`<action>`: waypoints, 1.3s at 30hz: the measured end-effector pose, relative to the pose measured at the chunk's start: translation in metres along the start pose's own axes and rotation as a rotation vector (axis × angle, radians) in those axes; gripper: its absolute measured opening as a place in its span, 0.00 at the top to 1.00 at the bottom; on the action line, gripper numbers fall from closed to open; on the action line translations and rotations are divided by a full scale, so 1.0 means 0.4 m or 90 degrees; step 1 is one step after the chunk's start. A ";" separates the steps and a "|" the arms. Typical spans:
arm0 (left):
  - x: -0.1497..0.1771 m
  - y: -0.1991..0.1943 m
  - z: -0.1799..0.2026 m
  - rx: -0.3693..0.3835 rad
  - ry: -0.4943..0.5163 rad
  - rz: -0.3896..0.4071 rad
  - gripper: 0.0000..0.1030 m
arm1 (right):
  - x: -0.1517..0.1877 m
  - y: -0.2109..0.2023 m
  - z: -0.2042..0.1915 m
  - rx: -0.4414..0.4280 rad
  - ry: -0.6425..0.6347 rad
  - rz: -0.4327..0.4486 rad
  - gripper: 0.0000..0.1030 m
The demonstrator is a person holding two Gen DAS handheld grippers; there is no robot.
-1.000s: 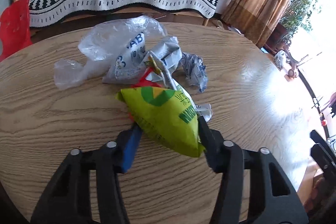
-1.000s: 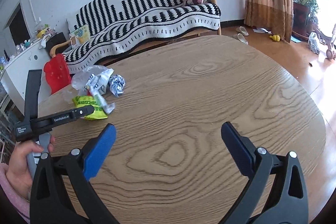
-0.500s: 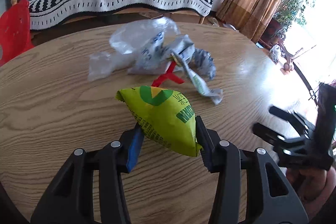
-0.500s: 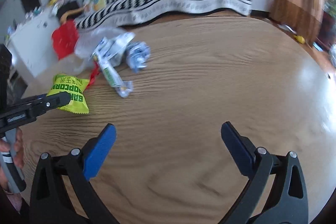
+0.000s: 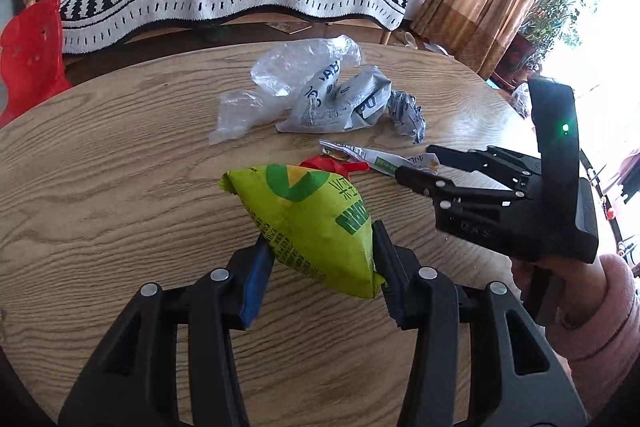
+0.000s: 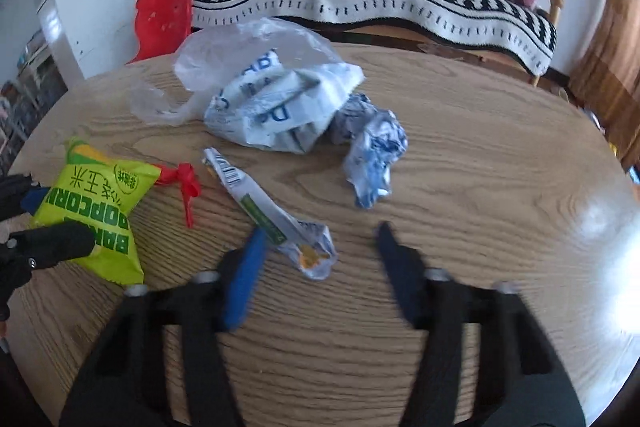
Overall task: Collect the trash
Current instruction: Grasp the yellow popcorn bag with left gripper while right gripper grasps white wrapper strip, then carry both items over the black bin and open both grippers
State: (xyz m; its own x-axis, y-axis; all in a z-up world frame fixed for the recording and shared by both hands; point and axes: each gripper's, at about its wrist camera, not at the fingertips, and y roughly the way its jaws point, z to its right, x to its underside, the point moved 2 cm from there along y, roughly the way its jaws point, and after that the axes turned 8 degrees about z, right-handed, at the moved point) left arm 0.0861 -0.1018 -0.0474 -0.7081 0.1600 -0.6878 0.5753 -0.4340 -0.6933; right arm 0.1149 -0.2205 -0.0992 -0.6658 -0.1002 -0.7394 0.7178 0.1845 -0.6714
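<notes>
The jaws of the left gripper [image 5: 320,267] were clamped on a green popcorn bag [image 5: 308,223], and those of the right gripper [image 6: 320,251] were closing around the torn end of a long white wrapper [image 6: 272,215], not yet pressing it. The bag was puffy, bright yellow-green with green letters, one corner between the pads. The wrapper was flat and narrow, with a barcode and a green band; its long axis ran from the gripper away to the upper left. On the wooden table [image 6: 480,187] I counted five more pieces: a clear bag [image 6: 248,55], a white printed bag [image 6: 276,107], two crumpled foil balls [image 6: 372,159], one red scrap [image 6: 186,187]. A pink sleeve [image 5: 600,307] showed behind the right gripper.
</notes>
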 end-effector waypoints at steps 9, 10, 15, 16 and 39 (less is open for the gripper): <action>0.004 -0.023 0.019 0.017 0.001 0.011 0.54 | 0.024 -0.058 0.019 -0.029 0.039 0.025 0.87; 0.003 -0.025 0.020 0.018 0.001 0.011 0.54 | 0.026 -0.067 0.022 -0.030 0.045 0.030 0.87; 0.000 -0.042 0.023 0.021 -0.001 0.023 0.54 | 0.038 -0.135 0.068 -0.020 0.110 0.079 0.87; -0.001 -0.044 0.025 0.022 0.000 0.025 0.54 | 0.038 -0.144 0.078 -0.015 0.121 0.087 0.87; 0.013 -0.156 0.298 0.089 0.119 0.092 0.54 | 0.199 -0.494 0.225 0.054 0.218 0.162 0.87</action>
State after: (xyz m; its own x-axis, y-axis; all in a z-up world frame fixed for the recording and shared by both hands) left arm -0.0023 -0.1793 0.0181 -0.5272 0.2422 -0.8145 0.5943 -0.5800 -0.5571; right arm -0.0616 -0.3530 -0.0300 -0.4845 0.2702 -0.8320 0.8724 0.0792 -0.4823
